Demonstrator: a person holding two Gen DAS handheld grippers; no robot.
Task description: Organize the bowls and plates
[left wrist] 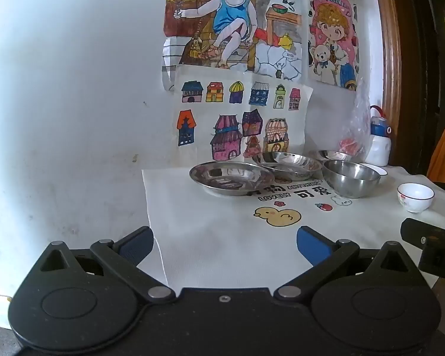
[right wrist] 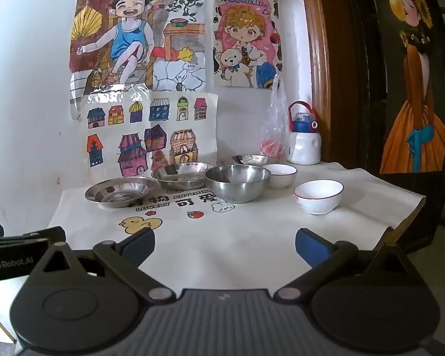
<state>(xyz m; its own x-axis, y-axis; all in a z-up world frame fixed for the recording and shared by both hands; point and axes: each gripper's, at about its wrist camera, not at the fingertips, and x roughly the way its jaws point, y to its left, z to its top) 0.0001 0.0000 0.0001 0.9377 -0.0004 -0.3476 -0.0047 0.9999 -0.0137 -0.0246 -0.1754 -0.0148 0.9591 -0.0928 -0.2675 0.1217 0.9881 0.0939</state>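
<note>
Nothing looked sorted yet. The dishes stood singly along the back of the cloth-covered surface, none stacked, so I judged the whole job still lay ahead. From left to right sat a shallow steel plate, a deeper steel dish just behind it, a steel bowl, a further steel plate near the wall, a white bowl beside the steel bowl, and a second white bowl with a red rim line standing apart toward the front right.

The left hand-held gripper hovered over the near edge of the cloth with its blue pads spread and nothing between them. The right hand-held gripper was likewise parted and empty, well short of the dishes.

The right wrist view showed both white bowls whole, plus the water bottle and hanging plastic bag. The left wrist view gave only a sliver of the rear white bowl behind the steel bowl, but showed the cloth's left edge against the wall.
</note>
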